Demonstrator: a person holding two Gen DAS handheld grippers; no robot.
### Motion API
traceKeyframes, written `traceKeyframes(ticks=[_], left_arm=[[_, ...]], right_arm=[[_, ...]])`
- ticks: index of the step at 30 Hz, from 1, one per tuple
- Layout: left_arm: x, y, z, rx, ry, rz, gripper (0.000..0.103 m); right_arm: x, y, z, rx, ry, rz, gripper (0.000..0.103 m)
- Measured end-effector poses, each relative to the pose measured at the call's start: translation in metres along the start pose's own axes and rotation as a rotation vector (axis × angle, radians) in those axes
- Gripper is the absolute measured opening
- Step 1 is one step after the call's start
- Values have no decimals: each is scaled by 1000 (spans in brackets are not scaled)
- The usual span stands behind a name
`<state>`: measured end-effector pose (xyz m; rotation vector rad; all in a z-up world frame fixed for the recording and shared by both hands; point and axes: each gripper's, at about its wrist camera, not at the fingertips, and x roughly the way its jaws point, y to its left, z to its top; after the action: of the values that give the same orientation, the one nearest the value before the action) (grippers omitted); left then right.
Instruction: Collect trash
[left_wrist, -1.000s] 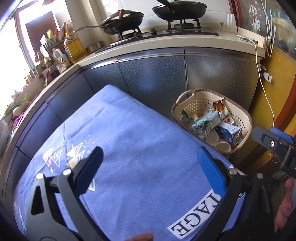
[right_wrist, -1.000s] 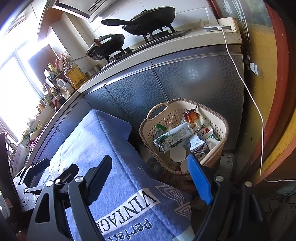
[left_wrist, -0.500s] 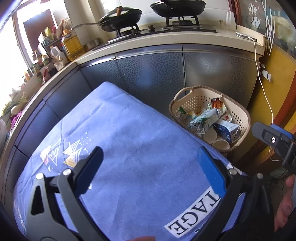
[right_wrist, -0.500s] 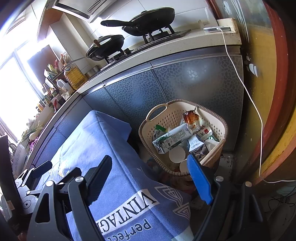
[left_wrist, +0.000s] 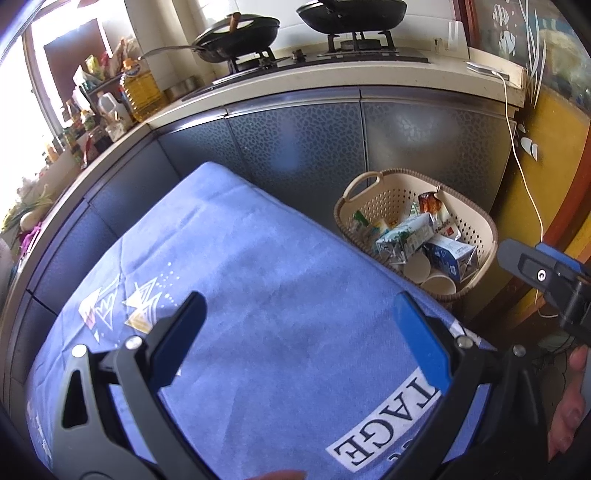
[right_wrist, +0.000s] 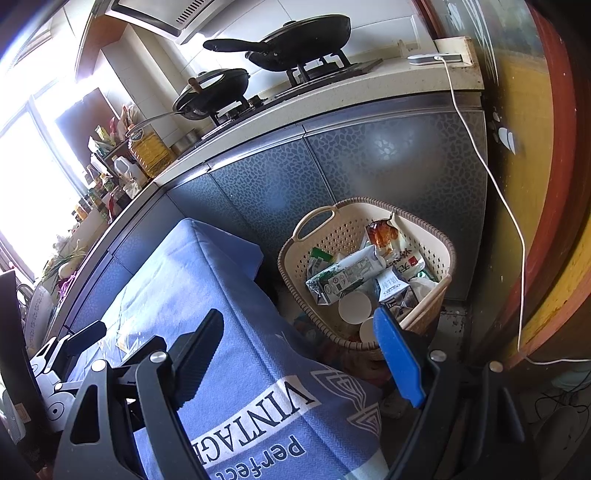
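A beige perforated basket (left_wrist: 373, 192) (right_wrist: 424, 229) stands on the floor against the grey cabinets, right of a table under a blue cloth (left_wrist: 258, 280) (right_wrist: 207, 280). In it lie a green-and-white carton (left_wrist: 404, 236) (right_wrist: 345, 277), a blue-and-white carton (left_wrist: 452, 256) (right_wrist: 393, 286), a snack wrapper (right_wrist: 384, 234) and paper cups (left_wrist: 437, 284) (right_wrist: 354, 306). My left gripper (left_wrist: 301, 334) hovers open over the cloth, nothing between its fingers. My right gripper (right_wrist: 301, 350) is open too, held over the cloth's right end near the basket. It also shows at the right edge of the left wrist view (left_wrist: 543, 273).
Behind runs a counter with two black pans on a gas stove (left_wrist: 347, 40) (right_wrist: 295, 55), an oil bottle (left_wrist: 142, 90) and jars at the left. A white cable (right_wrist: 491, 177) hangs down the cabinet's right side. A person's hand (left_wrist: 569, 398) shows at lower right.
The left wrist view has shifted slightly, so the basket and counter sit a little lower in the picture. Both grippers stay open as before.
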<state>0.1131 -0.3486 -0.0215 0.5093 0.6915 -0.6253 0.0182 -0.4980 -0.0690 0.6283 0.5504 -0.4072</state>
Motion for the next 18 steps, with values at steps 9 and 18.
traceKeyframes(ticks=[9,18], left_arm=[[2,0,-3,5,6,-5,97],[3,-2,-4,6,7,-9,97]], right_arm=[[0,0,0,0,2,0,83],[0,1,-1,-3,2,-2,83]])
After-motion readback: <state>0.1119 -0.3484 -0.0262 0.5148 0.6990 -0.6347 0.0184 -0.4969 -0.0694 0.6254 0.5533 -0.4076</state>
